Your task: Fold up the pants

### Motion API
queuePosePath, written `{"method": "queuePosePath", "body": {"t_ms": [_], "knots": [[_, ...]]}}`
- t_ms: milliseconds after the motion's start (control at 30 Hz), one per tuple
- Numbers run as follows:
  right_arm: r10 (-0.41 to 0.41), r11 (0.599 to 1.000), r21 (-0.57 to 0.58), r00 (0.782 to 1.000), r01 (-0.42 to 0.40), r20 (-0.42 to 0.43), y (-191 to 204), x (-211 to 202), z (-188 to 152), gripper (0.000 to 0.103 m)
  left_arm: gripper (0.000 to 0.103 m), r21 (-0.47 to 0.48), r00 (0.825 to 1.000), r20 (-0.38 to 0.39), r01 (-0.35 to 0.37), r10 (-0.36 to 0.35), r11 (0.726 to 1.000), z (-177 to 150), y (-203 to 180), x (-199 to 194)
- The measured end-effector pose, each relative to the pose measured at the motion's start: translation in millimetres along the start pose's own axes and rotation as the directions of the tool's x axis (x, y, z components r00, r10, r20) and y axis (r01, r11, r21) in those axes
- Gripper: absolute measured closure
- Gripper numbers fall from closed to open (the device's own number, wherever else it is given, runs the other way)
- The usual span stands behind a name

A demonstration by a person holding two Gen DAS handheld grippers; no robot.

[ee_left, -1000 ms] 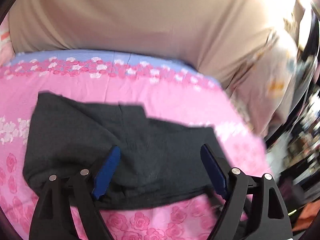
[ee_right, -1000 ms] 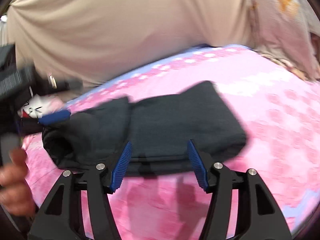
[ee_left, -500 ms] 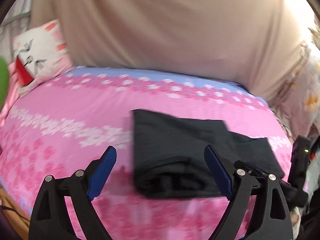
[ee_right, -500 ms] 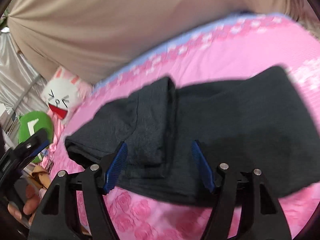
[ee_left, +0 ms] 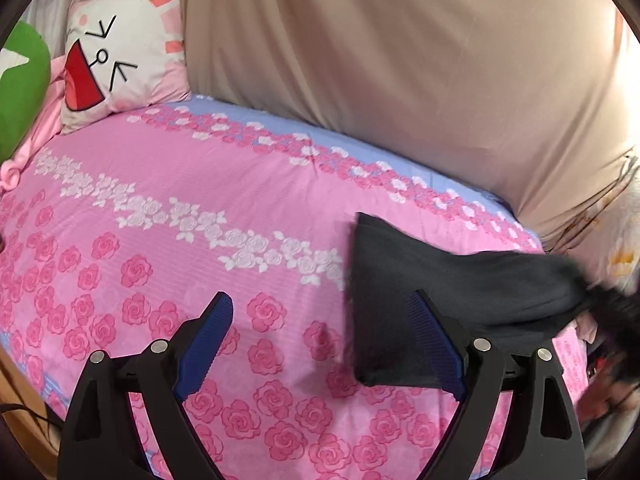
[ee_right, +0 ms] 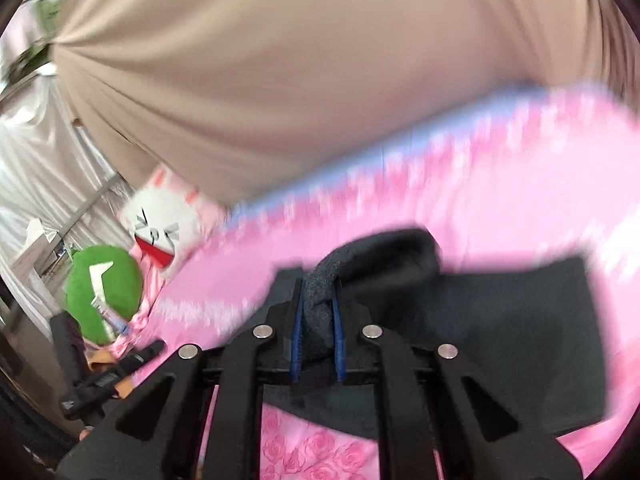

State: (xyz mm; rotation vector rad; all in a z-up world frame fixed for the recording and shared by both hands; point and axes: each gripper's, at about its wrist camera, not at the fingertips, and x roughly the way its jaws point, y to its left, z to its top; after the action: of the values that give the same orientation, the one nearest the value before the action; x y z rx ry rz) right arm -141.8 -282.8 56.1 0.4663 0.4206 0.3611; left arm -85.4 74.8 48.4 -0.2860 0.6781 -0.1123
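Rightward of the wide-open, empty left gripper (ee_left: 320,344), dark pants (ee_left: 440,300) on the pink bed (ee_left: 200,200), long axis across the view, one bunched fold pinched in the closing jaws of the nearer right gripper (ee_right: 318,328).

The left wrist view looks forward and downward over the bed (ee_left: 200,184) from its near edge, toward the far curtain (ee_left: 400,60). The right wrist view sits lower and closer, right over the pants (ee_right: 500,320), facing the same curtain (ee_right: 280,60). Both share the bed (ee_right: 500,184), the pants (ee_left: 440,280), the rabbit pillow (ee_left: 120,52) (ee_right: 168,228) and the green cushion (ee_left: 20,80) (ee_right: 104,284) far left.
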Motion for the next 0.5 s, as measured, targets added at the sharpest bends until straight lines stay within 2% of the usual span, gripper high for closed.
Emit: {"method": "queuePosePath", "body": {"t_ms": [67,133,167,200,233,267,367,400,500], "knots": [[-0.108,0.993,-0.048,0.994,0.109,0.025,-9,-19,4,0.092,0.016,0.019,1.0,0.0,0.017,-0.017,1.0,-1,-8,1],[-0.251,0.967,-0.043,0.968,0.25,-0.007,-35,-18,-8,0.092,0.016,0.034,1.0,-0.016,0.026,-0.026,0.999,-5,-15,7],[-0.319,0.947,-0.055,0.946,0.316,-0.061,-52,-8,-21,0.091,0.016,0.038,0.999,-0.029,0.03,-0.029,0.999,-7,-19,12],[-0.372,0.928,-0.066,0.916,0.366,-0.153,-73,10,-40,0.09,0.016,0.042,0.998,-0.05,0.04,-0.038,0.998,-10,-25,20],[-0.394,0.918,-0.051,0.893,0.393,-0.218,-90,23,-56,0.088,0.016,0.046,0.997,-0.07,0.047,-0.044,0.998,-12,-28,26],[-0.395,0.916,-0.027,0.886,0.401,-0.243,-99,27,-66,0.086,0.016,0.049,0.995,-0.092,0.053,-0.048,0.997,-14,-33,32],[-0.298,0.942,0.103,0.937,0.32,-0.182,-112,4,-75,0.073,0.016,0.068,0.991,-0.12,0.061,-0.053,0.996,-18,-46,39],[-0.273,0.946,0.137,0.949,0.295,-0.158,-114,-6,-74,0.062,0.016,0.078,0.993,-0.112,0.058,-0.049,0.995,-18,-48,37],[-0.207,0.95,0.209,0.968,0.233,-0.141,-126,-27,-74,0.06,0.016,0.092,0.994,-0.096,0.056,-0.047,0.994,-18,-53,33]]}}
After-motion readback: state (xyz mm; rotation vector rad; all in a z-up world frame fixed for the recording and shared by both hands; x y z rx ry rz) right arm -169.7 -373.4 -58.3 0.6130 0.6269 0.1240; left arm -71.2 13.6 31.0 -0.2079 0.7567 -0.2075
